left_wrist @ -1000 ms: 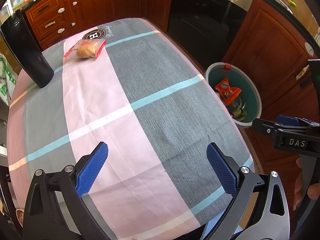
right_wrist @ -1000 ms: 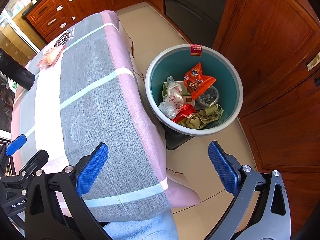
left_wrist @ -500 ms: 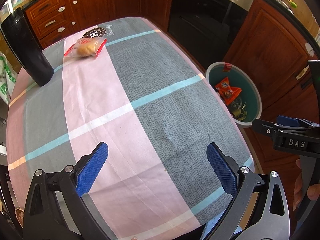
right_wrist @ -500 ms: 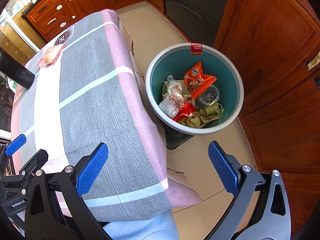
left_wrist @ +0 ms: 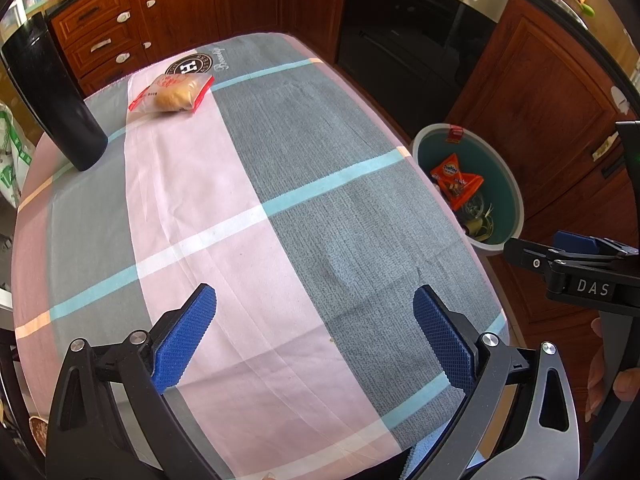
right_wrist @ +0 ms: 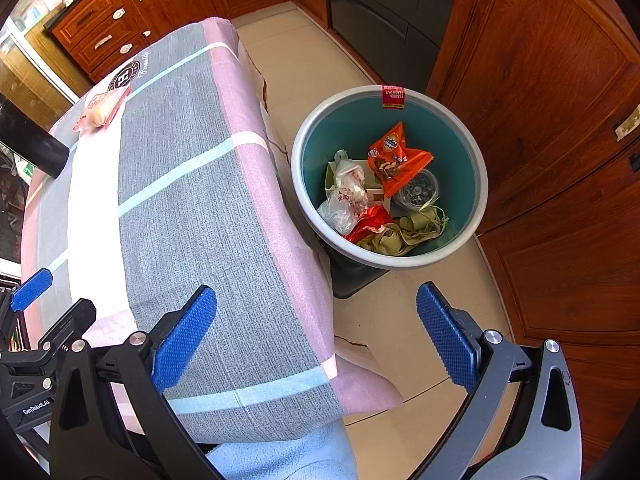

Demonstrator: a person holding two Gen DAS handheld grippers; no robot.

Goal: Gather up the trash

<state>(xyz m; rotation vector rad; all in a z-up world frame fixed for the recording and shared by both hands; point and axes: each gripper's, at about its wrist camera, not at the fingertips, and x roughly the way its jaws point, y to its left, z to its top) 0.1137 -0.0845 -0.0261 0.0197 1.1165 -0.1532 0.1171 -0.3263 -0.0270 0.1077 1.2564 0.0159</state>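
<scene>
A wrapped bun in a clear packet with red edges [left_wrist: 172, 93] lies at the far end of the checked tablecloth [left_wrist: 248, 216]; it also shows in the right wrist view [right_wrist: 102, 109]. A teal bin [right_wrist: 390, 98] stands on the floor to the right of the table, holding an orange snack wrapper [right_wrist: 394, 158], a plastic bag and other scraps. It also shows in the left wrist view [left_wrist: 512, 200]. My left gripper [left_wrist: 316, 338] is open and empty above the table's near end. My right gripper [right_wrist: 316, 340] is open and empty, above the table's near right corner and the floor beside the bin.
A tall black cylinder [left_wrist: 52, 96] stands at the table's far left. Wooden cabinets [right_wrist: 540, 92] and a dark oven [left_wrist: 404, 28] stand close behind the bin. The right gripper's body [left_wrist: 580, 276] shows at the right edge of the left wrist view.
The left wrist view has shifted slightly, with the packet a little lower in it. The right gripper has stayed still. Both stay open.
</scene>
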